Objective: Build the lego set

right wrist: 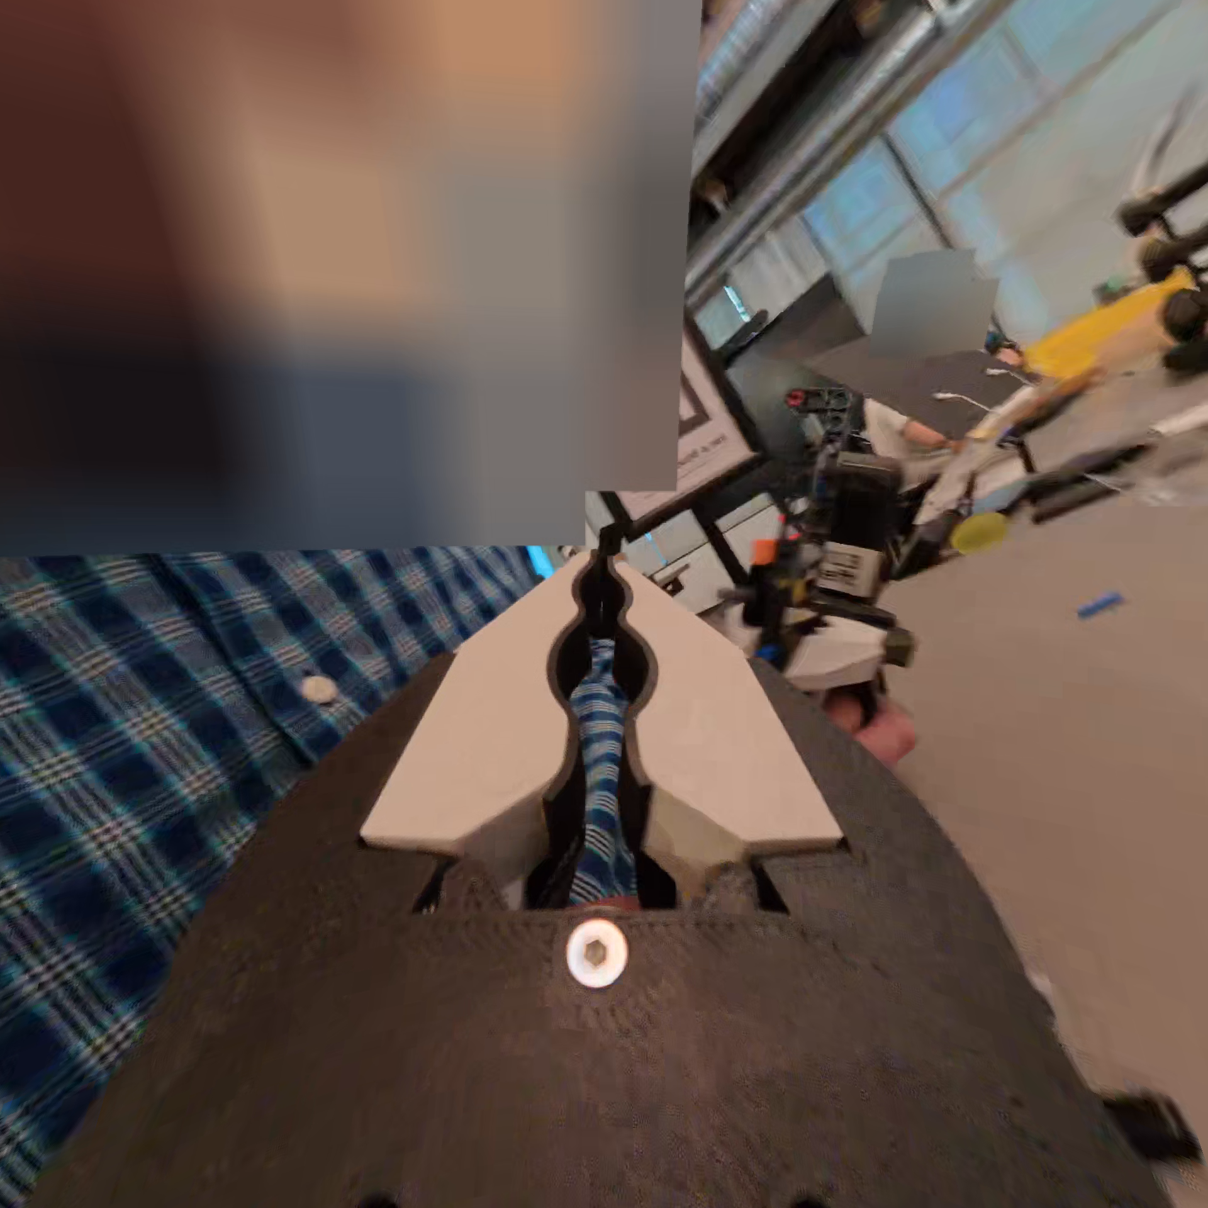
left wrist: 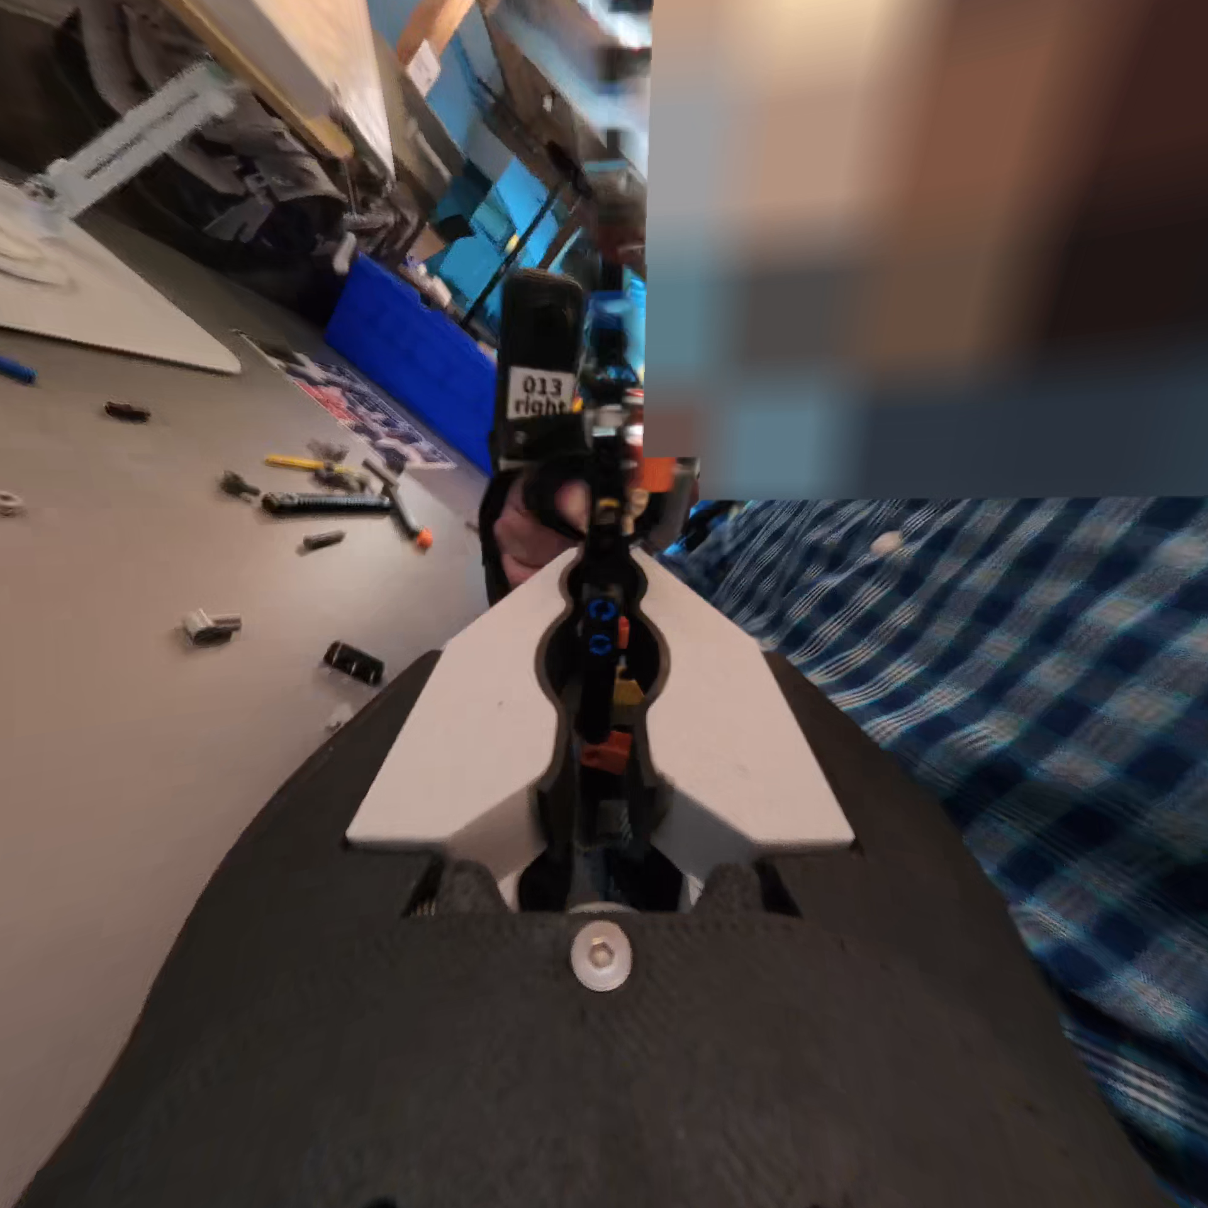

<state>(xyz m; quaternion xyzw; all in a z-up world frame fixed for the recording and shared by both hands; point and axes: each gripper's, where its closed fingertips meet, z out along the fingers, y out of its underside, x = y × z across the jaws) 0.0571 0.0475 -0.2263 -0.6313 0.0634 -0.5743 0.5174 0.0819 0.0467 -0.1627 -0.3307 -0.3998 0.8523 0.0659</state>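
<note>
My left gripper [left wrist: 604, 555] is shut on a black lego assembly [left wrist: 600, 660] with blue pins, orange blocks and a yellow part, held in the air and standing up past the white fingertips. My right gripper [right wrist: 604, 555] is shut, and a small black lego piece [right wrist: 605, 537] pokes out at its tips. The right gripper's body [left wrist: 541, 366], held by a hand, shows just behind the assembly in the left wrist view. The left gripper [right wrist: 843, 627] with the assembly [right wrist: 825, 425] shows to the right in the right wrist view.
Loose parts lie on the grey table [left wrist: 131, 752]: a long black beam [left wrist: 327, 502], a yellow piece [left wrist: 294, 462], an orange-tipped axle [left wrist: 412, 520], a grey connector [left wrist: 210, 626]. A booklet [left wrist: 372, 418] and a blue bin [left wrist: 405, 353] are behind. A person's plaid shirt [left wrist: 980, 719] is close.
</note>
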